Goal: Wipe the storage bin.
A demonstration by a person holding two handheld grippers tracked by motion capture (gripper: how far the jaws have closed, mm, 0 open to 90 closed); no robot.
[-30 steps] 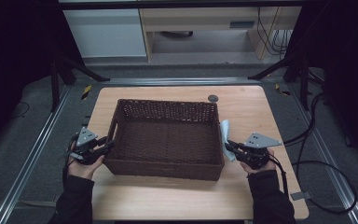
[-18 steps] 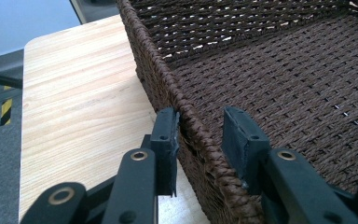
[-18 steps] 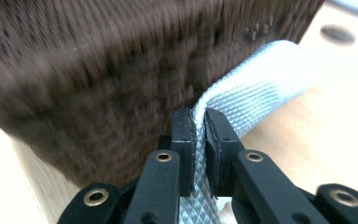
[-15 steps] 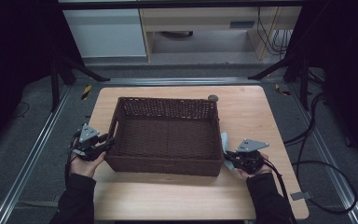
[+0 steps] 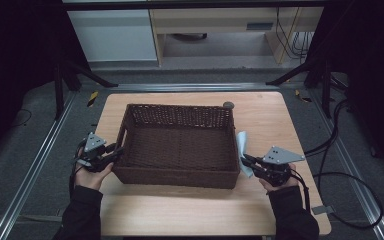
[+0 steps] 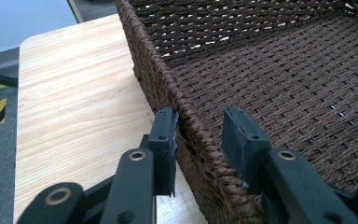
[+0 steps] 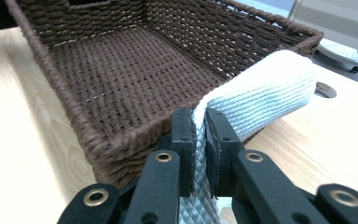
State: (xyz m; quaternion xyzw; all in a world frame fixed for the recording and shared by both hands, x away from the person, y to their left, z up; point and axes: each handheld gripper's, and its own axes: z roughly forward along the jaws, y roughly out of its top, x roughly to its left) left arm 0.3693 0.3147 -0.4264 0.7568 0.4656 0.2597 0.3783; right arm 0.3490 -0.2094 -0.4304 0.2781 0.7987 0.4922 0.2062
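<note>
Cloth (image 7: 261,100) pinched in my right gripper (image 7: 200,126), just beside the basket's (image 5: 180,175) right wall.
My left gripper (image 6: 199,128) straddles the basket's left rim, one jaw outside touching the weave, the other inside and apart from it; I call it open. Basket sits mid-table (image 5: 265,115).

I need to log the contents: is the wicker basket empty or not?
Empty: the basket shows only bare woven floor; the pale cloth is outside it, clamped in the right gripper.

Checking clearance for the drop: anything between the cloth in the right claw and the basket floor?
Only the basket's right wall. The cloth, pinched in the right claw, sits just outside it. The basket floor is bare.
</note>
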